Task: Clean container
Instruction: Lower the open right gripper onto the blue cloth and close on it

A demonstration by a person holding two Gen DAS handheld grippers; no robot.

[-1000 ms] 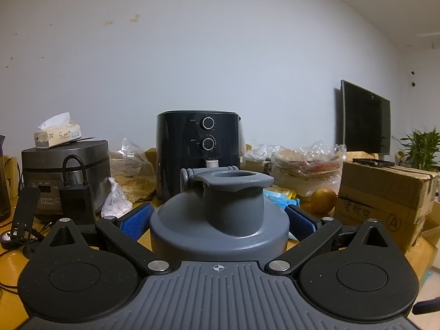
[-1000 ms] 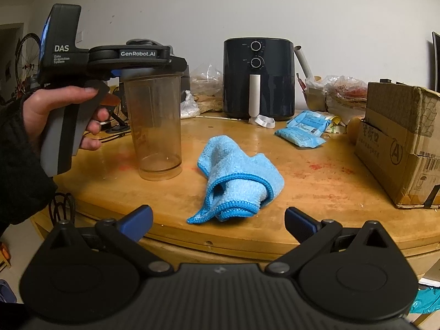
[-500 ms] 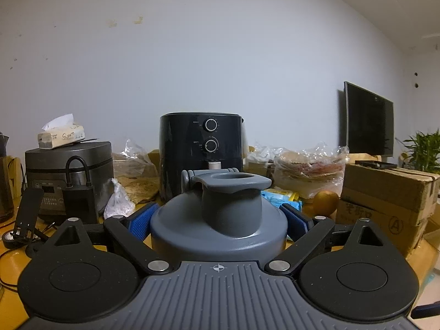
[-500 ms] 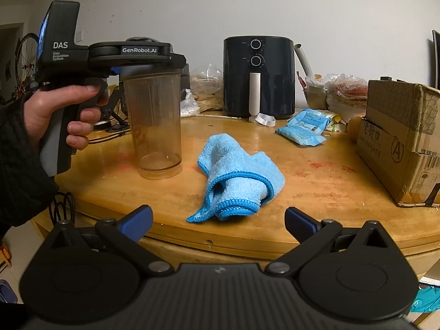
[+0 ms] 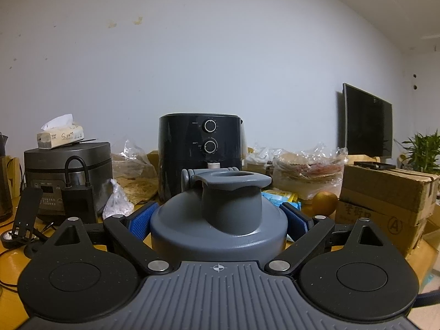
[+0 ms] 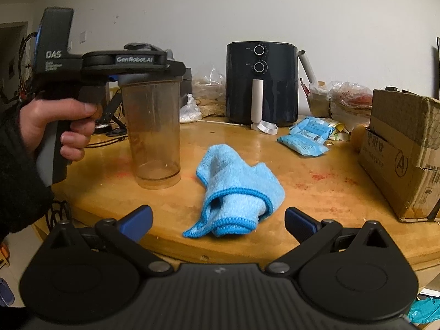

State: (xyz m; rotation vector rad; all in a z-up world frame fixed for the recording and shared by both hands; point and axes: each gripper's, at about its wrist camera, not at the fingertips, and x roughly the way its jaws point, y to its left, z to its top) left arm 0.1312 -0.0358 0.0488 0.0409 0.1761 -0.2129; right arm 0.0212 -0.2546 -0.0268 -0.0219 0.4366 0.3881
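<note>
A clear, stained shaker cup [image 6: 154, 132] stands upright on the wooden table [image 6: 316, 181]. Its grey lid [image 5: 220, 220] fills the left wrist view. My left gripper [image 5: 218, 220] is shut on the lid, blue pads touching both sides; from the right wrist view it [image 6: 123, 63] sits at the cup's top, held by a hand. A crumpled blue cloth [image 6: 236, 195] lies on the table right of the cup. My right gripper [image 6: 218, 220] is open and empty, just before the cloth at the table's near edge.
A black air fryer [image 6: 261, 82] stands at the back centre. A cardboard box [image 6: 401, 148] is on the right, blue packets [image 6: 308, 134] beside it. A rice cooker [image 5: 68, 176], tissue box and food bags line the back.
The left gripper's jaws have closed inward onto the lid and the view has risen slightly. The right gripper and the cloth have not moved.
</note>
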